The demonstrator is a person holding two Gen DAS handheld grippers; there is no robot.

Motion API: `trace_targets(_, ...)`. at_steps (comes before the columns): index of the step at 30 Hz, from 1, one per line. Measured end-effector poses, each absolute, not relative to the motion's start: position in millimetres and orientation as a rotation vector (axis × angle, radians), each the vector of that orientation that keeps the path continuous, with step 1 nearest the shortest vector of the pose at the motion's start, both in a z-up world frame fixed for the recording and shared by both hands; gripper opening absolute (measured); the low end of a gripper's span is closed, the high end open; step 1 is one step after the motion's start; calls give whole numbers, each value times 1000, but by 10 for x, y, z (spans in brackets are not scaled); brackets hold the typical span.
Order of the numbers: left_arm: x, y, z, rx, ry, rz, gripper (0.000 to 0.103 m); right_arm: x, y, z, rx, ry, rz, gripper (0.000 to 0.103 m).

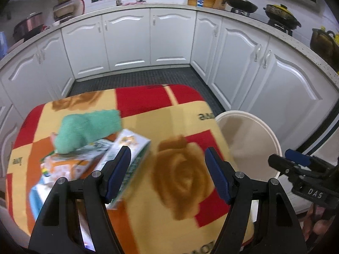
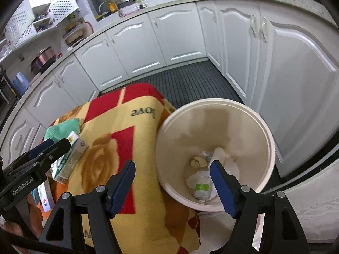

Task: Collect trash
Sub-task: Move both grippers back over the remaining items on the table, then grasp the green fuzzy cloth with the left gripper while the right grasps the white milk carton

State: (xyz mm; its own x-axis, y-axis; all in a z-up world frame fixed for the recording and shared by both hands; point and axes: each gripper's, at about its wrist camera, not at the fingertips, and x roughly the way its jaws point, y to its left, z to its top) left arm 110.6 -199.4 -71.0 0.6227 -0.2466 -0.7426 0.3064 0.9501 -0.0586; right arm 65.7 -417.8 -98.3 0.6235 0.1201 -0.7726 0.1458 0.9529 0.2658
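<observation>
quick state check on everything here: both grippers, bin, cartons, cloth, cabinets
left gripper: open, empty
right gripper: open, empty
bin: upright, no lid, crumpled trash at bottom
cartons: lying on the blanket, uncollected
green cloth: crumpled, resting on the cartons
cabinet doors: shut

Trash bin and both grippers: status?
Left gripper open, empty, over blanket. Right gripper open, empty, at bin; crumpled trash inside. Cartons and green cloth not collected yet.

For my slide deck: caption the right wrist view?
Open right claw above cream bin holding crumpled trash.
</observation>
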Motion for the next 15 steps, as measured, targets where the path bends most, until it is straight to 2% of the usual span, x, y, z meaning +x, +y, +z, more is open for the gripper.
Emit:
trace_targets(3,1149,-1754,-676,80,853,-291,71,690,-4029,-923,305,895,15,74)
trace_targets(15,1561,-718,-582,4,931,-237,71,937,-3412,-876,275,921,153,75)
